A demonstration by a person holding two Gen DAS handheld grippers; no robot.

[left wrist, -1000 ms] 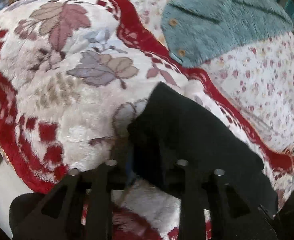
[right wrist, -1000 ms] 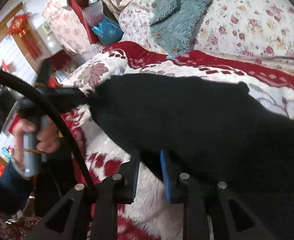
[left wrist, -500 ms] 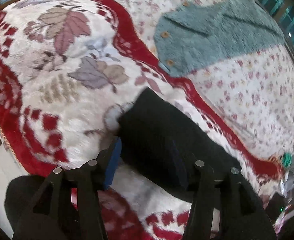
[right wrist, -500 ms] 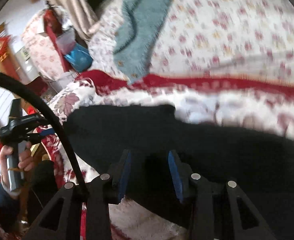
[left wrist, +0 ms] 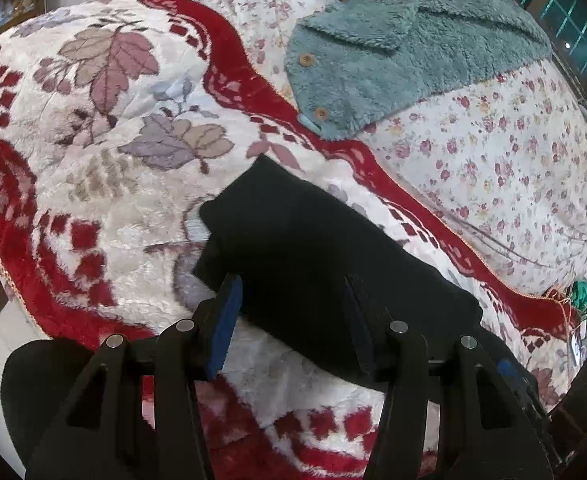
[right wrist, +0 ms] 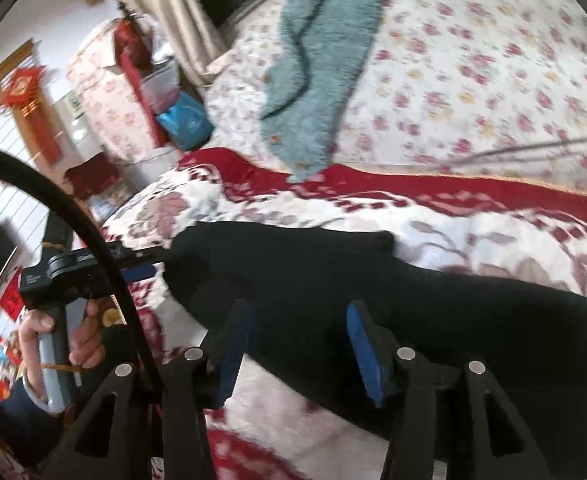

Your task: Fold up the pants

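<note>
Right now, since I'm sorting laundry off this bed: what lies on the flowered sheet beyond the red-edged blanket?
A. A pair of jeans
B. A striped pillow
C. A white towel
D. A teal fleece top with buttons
D: a fuzzy teal top with round buttons lies spread on the flowered sheet, past the blanket where the black pants rest.

Black pants [left wrist: 317, 264], apparently folded into a long flat band, on the red-and-white floral blanket [left wrist: 93, 184].
</note>
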